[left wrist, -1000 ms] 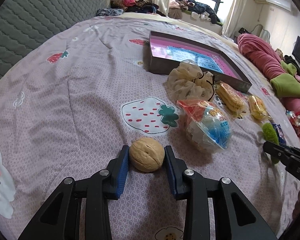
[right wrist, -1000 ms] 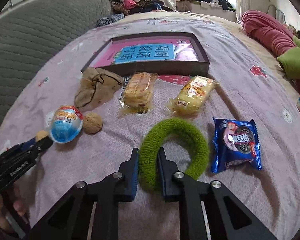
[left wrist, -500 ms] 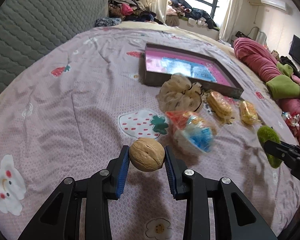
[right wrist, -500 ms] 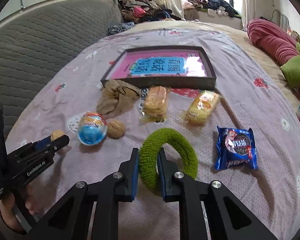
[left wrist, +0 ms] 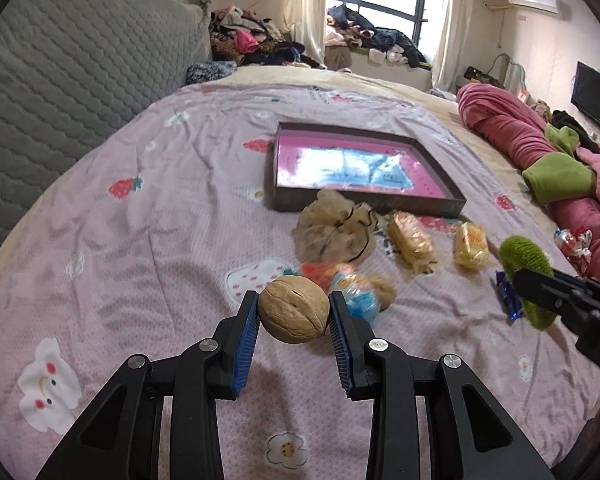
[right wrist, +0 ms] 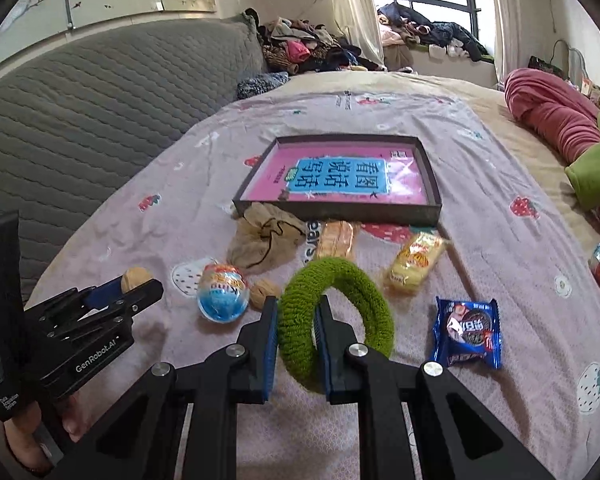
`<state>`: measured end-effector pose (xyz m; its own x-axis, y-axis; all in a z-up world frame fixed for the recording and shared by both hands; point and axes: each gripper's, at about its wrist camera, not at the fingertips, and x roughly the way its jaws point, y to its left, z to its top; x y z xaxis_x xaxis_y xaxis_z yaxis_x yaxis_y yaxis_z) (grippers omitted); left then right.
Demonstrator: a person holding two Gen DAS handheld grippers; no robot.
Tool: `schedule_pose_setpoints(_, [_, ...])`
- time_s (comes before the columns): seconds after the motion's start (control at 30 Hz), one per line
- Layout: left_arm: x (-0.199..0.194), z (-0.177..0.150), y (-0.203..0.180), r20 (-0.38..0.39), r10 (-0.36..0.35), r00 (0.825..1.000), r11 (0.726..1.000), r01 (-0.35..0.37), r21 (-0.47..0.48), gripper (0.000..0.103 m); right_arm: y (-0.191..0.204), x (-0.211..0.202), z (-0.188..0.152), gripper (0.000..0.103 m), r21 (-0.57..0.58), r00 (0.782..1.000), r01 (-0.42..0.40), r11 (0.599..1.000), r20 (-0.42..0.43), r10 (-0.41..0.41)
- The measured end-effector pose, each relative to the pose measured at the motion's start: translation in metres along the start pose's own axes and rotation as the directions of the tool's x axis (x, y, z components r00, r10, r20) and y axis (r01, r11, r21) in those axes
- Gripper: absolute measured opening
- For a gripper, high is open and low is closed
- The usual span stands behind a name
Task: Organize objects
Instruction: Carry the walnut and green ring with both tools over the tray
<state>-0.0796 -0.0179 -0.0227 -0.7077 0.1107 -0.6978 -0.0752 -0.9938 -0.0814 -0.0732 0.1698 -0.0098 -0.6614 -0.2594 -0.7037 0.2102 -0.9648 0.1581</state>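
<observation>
The left gripper is closed on a walnut, pads pressing both sides, held above the bed sheet. The right gripper is nearly fully closed on a green hair ring, pinching one part of the loop, also lifted off the bed. On the sheet in front: a shallow box w/ pink bottom, a beige cloth bag just beside its near wall, 2 wrapped cakes, a toy egg touching a second walnut, and a blue cookie pack at right.
</observation>
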Motion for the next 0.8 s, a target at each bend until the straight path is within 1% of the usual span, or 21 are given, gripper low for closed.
schedule_pose_setpoints(0.2, [-0.008,0.015,-0.016,0.025,-0.002,1.000,1.000,0.002,0.018,0.035,0.000,-0.007,0.009,0.018,-0.004,1.000,-0.005,1.000,0.027,0.005])
schedule_pose_setpoints(0.37, [-0.011,0.029,-0.026,0.032,-0.025,0.999,1.000,0.025,0.016,0.035,-0.004,-0.010,0.019,0.018,0.001,0.999,-0.004,1.000,0.054,0.004])
schedule_pose_setpoints(0.6, [-0.012,0.054,-0.040,0.070,-0.017,0.997,0.999,0.015,0.028,0.036,-0.007,-0.015,0.036,0.018,-0.013,0.996,0.002,1.000,0.093,-0.001])
schedule_pose_setpoints(0.8, [-0.005,0.076,-0.049,0.085,-0.007,0.996,0.999,0.003,0.049,0.036,-0.010,-0.019,0.059,0.018,-0.034,0.991,0.003,0.999,0.134,0.002])
